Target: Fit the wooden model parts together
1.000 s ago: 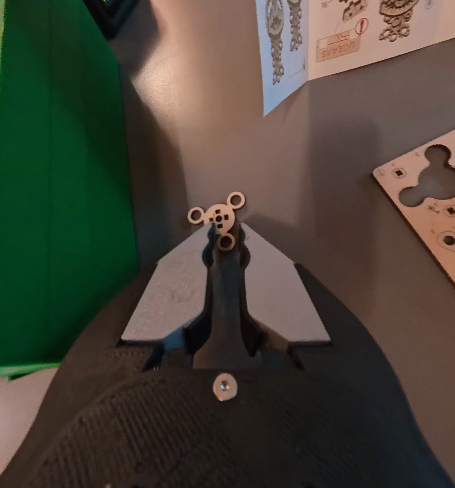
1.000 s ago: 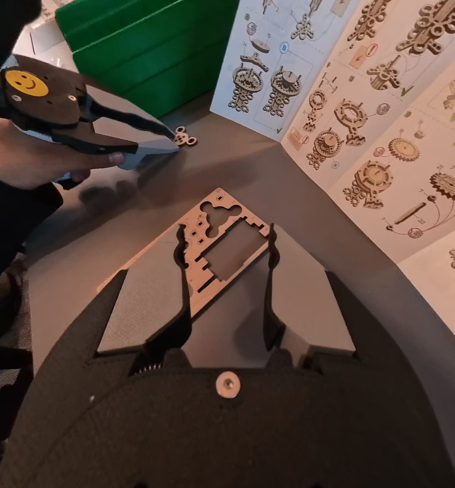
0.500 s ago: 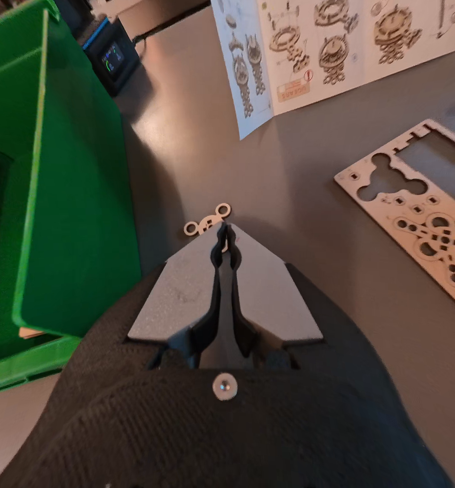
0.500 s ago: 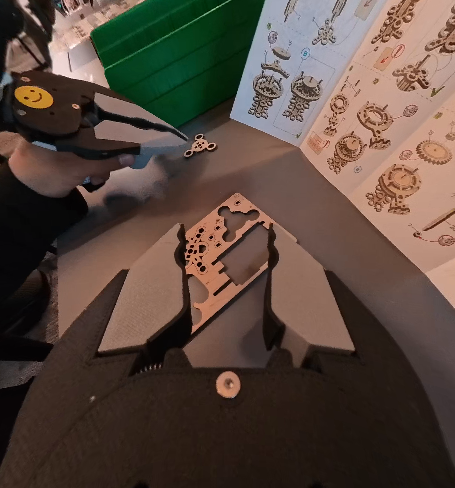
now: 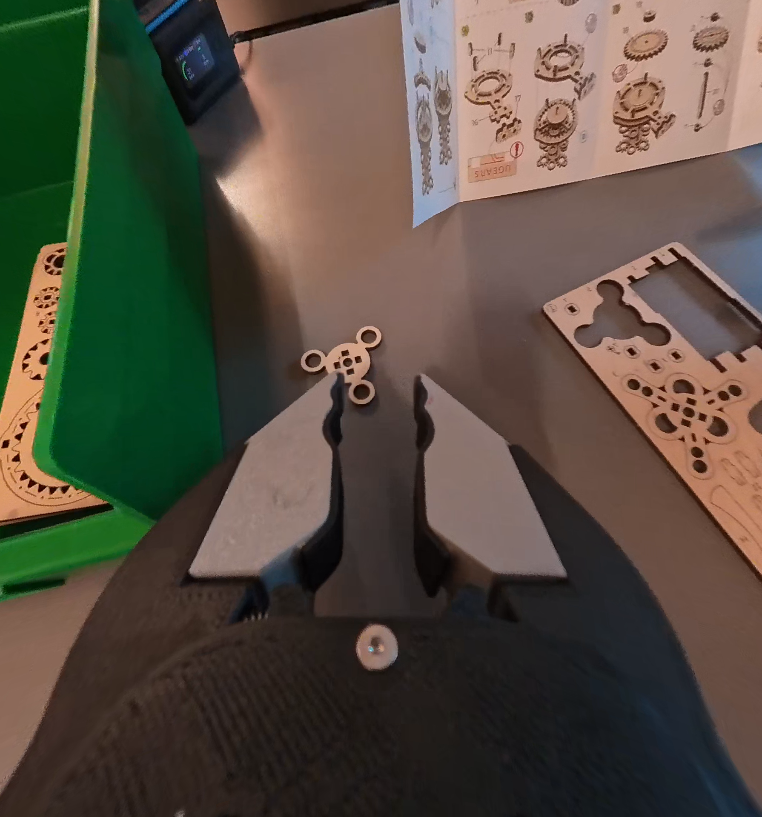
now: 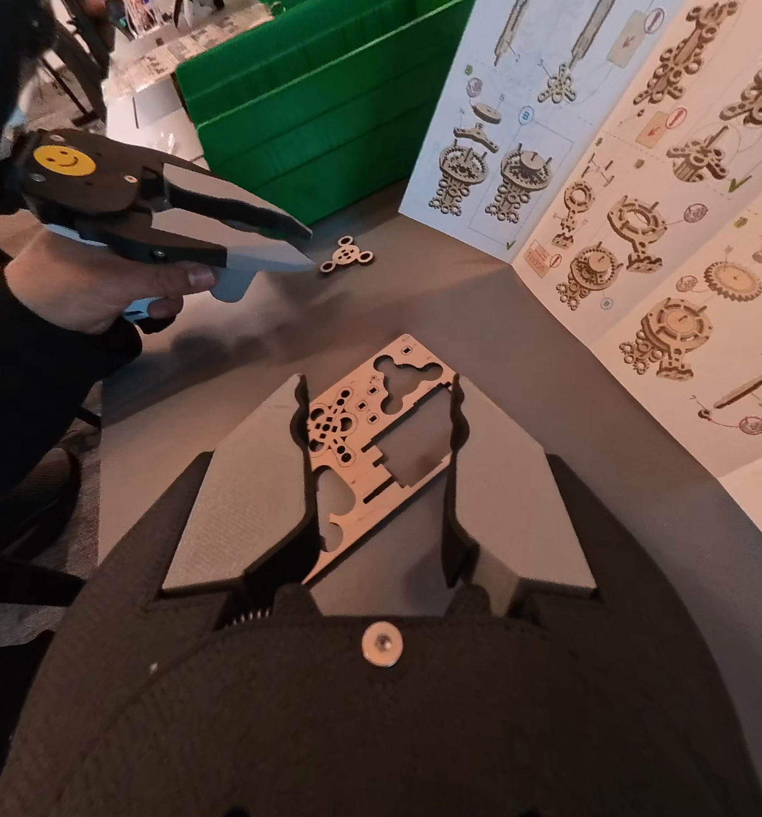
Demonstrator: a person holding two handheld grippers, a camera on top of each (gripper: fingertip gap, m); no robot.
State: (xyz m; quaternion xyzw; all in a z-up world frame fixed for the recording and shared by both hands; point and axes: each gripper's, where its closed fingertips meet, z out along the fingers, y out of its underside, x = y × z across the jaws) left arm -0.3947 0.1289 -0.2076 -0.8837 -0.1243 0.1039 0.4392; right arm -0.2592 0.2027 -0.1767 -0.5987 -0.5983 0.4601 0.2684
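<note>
With both tools released, the three-lobed wooden part (image 5: 346, 364) lies flat on the grey table (image 5: 481, 274).
Left tool (image 5: 377, 380) hovers just behind the part, fingers apart; right tool (image 6: 377, 382) hangs spread over the wooden parts sheet (image 6: 370, 424), beside the instruction sheet (image 6: 635, 212) and green bin (image 5: 118, 265).

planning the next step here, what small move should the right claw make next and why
Probably lower the right claw onto the wooden sheet beneath it. Its jaws are open and empty, while the three-ringed piece already lies loose on the table beyond the open left claw; more parts are still in the sheet.
</note>
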